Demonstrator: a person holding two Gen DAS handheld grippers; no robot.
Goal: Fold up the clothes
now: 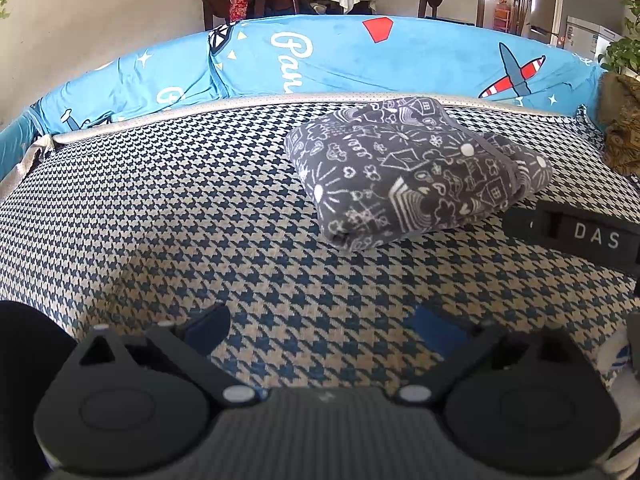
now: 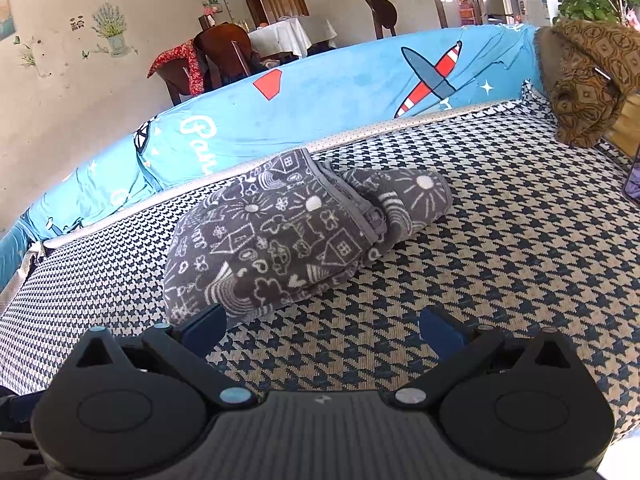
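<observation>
Folded into a thick, compact bundle, the grey garment (image 1: 416, 172) with white doodle print (houses, suns, clouds, flowers) lies on the houndstooth bed cover (image 1: 180, 208), toward the far side of it and near the silver-edged border. A grey trimmed hem runs across its top layer, and a looser fold sticks out on its right end in the right wrist view. The right gripper (image 2: 324, 330) hovers low just in front of the bundle, jaws spread wide with nothing between them, its left blue pad close to the bundle's near corner. The left gripper (image 1: 320, 330) sits farther back over bare cover, its fingers likewise apart and empty. Behind the bed cover rises a blue blanket (image 1: 360, 56) printed with aeroplanes and stars, and a brown patterned cloth (image 2: 588, 80) is heaped at the far right corner.
</observation>
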